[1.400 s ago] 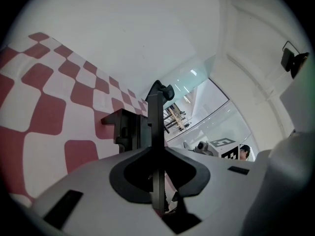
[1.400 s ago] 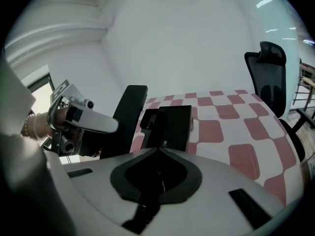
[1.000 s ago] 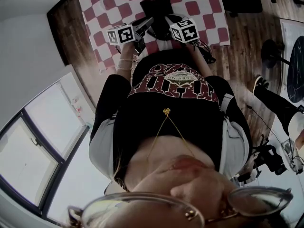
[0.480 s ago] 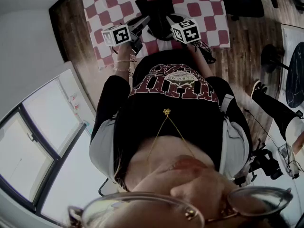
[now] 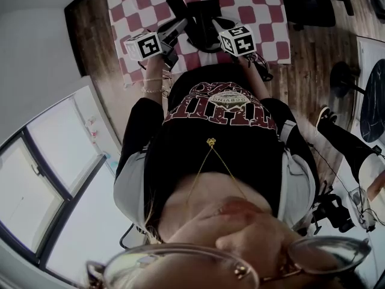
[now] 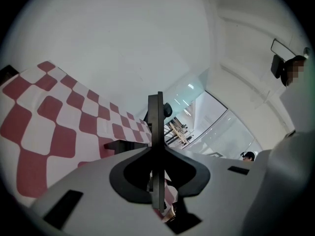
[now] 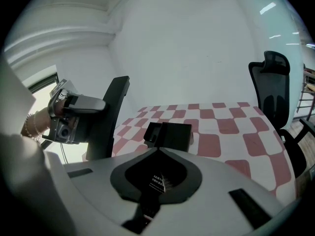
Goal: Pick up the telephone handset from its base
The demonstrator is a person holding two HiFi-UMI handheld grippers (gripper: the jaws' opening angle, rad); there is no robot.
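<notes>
A black telephone handset (image 6: 156,127) stands on edge between the jaws of my left gripper (image 6: 157,156), which is shut on it. In the right gripper view the handset (image 7: 111,117) hangs upright and clear of the table, left of the black telephone base (image 7: 170,134). From the head view the handset (image 5: 178,9) sticks out beyond the left gripper (image 5: 174,27), beside the base (image 5: 207,17). My right gripper (image 5: 218,26) sits at the base's near edge; its jaws are hidden, so its state and any contact with the base are unclear.
A red-and-white checked cloth (image 5: 252,5) covers the table. A black office chair (image 7: 275,95) stands at the table's far right end. Wooden floor (image 5: 307,71) lies to the right, with a person's leg and shoe (image 5: 343,128) there. A white wall rises behind the table.
My left gripper has risen with the handset, which now stands off the base and further up the picture. The right gripper has stayed in place.
</notes>
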